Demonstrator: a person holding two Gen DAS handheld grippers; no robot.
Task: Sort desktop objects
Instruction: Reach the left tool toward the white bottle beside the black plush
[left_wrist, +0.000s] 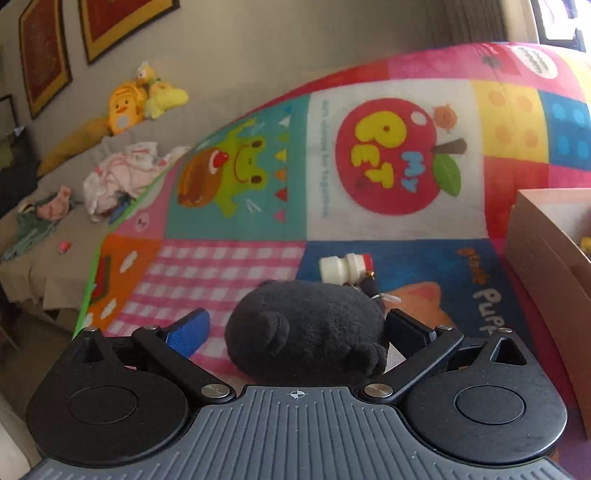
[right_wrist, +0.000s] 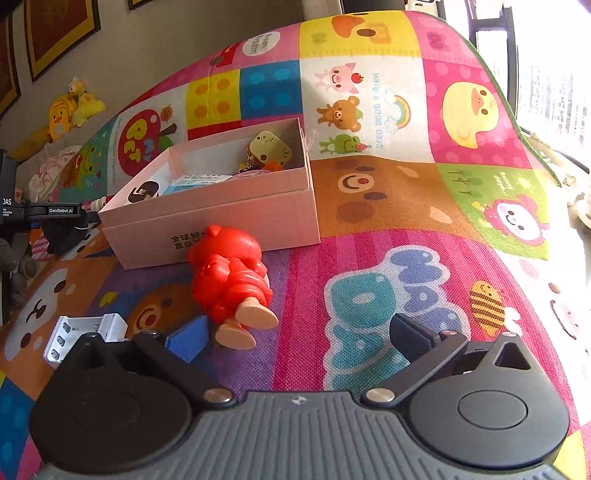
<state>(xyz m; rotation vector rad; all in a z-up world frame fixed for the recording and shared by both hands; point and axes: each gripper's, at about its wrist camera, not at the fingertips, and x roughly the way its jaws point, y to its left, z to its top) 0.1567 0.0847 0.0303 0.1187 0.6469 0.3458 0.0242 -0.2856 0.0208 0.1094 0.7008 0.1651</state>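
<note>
In the left wrist view a black plush toy (left_wrist: 306, 328) lies on the colourful play mat (left_wrist: 229, 258) between the fingers of my left gripper (left_wrist: 301, 328). The jaws stand wide and a gap shows beside the blue left pad (left_wrist: 188, 332), so the gripper is open around the plush. A small white bottle charm (left_wrist: 345, 268) lies just beyond it. In the right wrist view a red figurine (right_wrist: 231, 280) lies on the mat in front of the pink box (right_wrist: 221, 221). My right gripper (right_wrist: 299, 336) is open and empty, its left finger beside the figurine's feet.
The pink box holds several small items, including a yellow toy (right_wrist: 269, 147). A white battery holder (right_wrist: 85, 332) lies left of my right gripper. The box corner (left_wrist: 546, 258) stands at the right of the left wrist view. Clothes and yellow plush toys (left_wrist: 144, 96) lie on a sofa beyond the mat.
</note>
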